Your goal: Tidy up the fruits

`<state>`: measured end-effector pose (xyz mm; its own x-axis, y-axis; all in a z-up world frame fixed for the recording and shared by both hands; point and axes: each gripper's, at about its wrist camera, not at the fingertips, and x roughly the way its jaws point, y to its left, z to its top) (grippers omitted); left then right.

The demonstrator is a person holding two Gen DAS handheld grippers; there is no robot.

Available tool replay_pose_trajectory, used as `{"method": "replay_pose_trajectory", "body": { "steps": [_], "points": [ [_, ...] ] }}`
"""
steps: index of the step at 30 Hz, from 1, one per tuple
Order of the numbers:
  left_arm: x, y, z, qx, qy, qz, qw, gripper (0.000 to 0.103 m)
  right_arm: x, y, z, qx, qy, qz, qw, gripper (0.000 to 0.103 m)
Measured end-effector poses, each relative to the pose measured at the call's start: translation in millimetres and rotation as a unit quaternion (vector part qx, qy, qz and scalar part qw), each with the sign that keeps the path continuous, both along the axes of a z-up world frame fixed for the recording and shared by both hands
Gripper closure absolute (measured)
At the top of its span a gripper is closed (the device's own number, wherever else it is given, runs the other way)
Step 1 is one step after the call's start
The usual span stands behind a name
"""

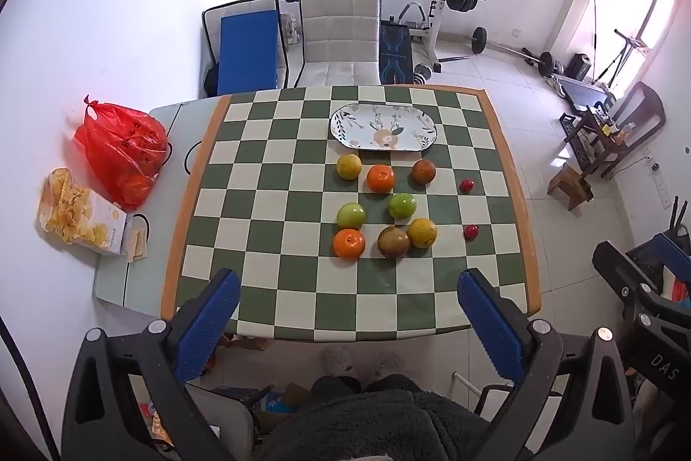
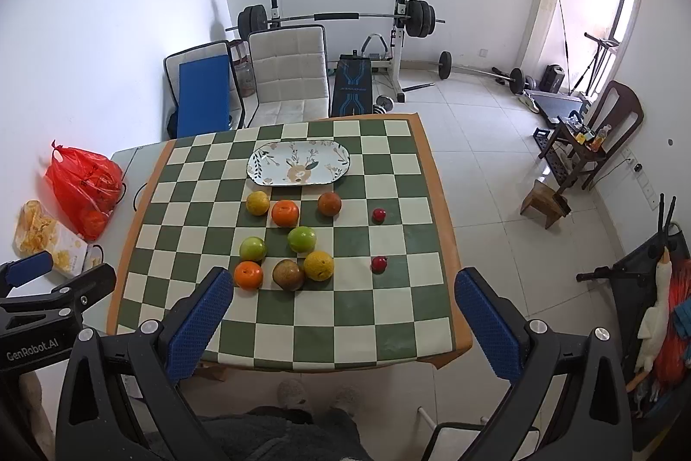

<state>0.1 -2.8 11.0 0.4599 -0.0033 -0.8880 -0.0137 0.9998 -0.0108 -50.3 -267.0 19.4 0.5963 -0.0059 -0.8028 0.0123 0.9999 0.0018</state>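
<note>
Several fruits lie on the checkered table (image 1: pixel 280 253) (image 2: pixel 388 309): two oranges (image 1: pixel 381 178) (image 1: pixel 349 243), two green apples (image 1: pixel 402 205) (image 1: pixel 350 215), yellow, brown and small red ones. An empty patterned oval plate (image 1: pixel 383 127) (image 2: pixel 299 163) sits behind them. My left gripper (image 1: pixel 347 305) is open, held high over the near table edge, nothing between its fingers. My right gripper (image 2: pixel 343 309) is also open above the near edge, in front of an orange (image 2: pixel 248 275) and a brown fruit (image 2: pixel 288 274). Part of the left gripper (image 2: pixel 39 288) shows at the right wrist view's left.
A red plastic bag (image 1: pixel 121 150) and a box with a bag of chips (image 1: pixel 82 212) lie on the white side surface at left. A padded chair (image 1: pixel 339 33) stands behind the table. Weight bench and barbells fill the back. A person's legs and slippers (image 1: pixel 362 364) are below.
</note>
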Motion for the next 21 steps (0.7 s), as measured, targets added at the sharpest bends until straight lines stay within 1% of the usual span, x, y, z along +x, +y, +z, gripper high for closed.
{"method": "replay_pose_trajectory", "body": {
  "steps": [5,21],
  "points": [
    [1.7,-2.2,6.7,-0.002,-0.001,0.000,1.0000,0.000,0.3,1.1,2.8,-0.001,0.000,0.000,1.000,0.000],
    [-0.7,-1.2,4.6,-0.003,-0.003,-0.001,1.0000,0.000,1.7,1.1,6.2,0.002,-0.002,0.000,1.000,0.000]
  ]
}}
